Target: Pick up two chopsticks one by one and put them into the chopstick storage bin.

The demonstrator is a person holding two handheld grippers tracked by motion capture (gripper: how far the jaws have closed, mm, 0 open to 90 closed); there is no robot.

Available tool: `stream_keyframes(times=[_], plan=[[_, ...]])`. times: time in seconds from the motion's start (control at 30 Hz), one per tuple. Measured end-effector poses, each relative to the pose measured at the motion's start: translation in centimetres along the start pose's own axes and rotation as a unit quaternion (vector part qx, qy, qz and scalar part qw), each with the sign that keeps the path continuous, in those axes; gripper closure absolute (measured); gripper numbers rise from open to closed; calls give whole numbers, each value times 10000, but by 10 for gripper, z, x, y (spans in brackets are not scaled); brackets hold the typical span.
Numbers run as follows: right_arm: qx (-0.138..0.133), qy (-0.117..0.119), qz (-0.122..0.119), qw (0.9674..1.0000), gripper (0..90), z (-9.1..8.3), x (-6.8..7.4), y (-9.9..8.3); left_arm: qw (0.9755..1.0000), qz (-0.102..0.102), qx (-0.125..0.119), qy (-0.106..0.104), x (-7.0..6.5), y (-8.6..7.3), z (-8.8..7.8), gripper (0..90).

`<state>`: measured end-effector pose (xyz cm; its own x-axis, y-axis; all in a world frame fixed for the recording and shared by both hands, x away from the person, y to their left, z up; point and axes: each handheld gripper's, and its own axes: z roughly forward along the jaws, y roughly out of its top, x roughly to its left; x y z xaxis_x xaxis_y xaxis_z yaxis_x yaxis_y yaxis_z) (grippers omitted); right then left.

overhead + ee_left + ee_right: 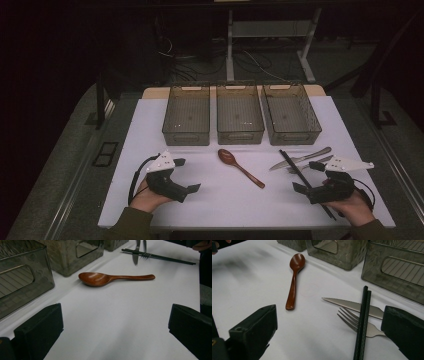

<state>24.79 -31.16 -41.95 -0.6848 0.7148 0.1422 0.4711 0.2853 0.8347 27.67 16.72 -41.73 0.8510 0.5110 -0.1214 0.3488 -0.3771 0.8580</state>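
Three grey bins (pixel 240 120) stood in a row. Before them lay one wooden spoon (pixel 240 167), one knife (pixel 299 159), one fork (pixel 305 166) and two chopsticks (pixel 306 184). The left gripper (pixel 187 175) and right gripper (pixel 305 176) rested nearer the person, jaws apart, empty.

1. Table (pixel 150 195): white top, pale wooden edge showing at the far side.
2. Floor (pixel 60 170): grey, dim.
3. Behind the table: a white desk frame (pixel 230 45), with loose cables (pixel 250 62) lying on the floor around it.
4. Room dark; light falls on the tabletop only.
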Motion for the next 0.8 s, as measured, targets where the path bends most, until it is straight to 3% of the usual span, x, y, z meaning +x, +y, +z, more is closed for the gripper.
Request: stream_keyframes(times=[0.57,0.8], plan=[[5,37,-29,10000,9,-6,1,3,10000,25,41,-41,-1,0,2,0],[47,53,97,9999,9,-7,-5,5,10000,41,53,-45,-2,0,2,0]])
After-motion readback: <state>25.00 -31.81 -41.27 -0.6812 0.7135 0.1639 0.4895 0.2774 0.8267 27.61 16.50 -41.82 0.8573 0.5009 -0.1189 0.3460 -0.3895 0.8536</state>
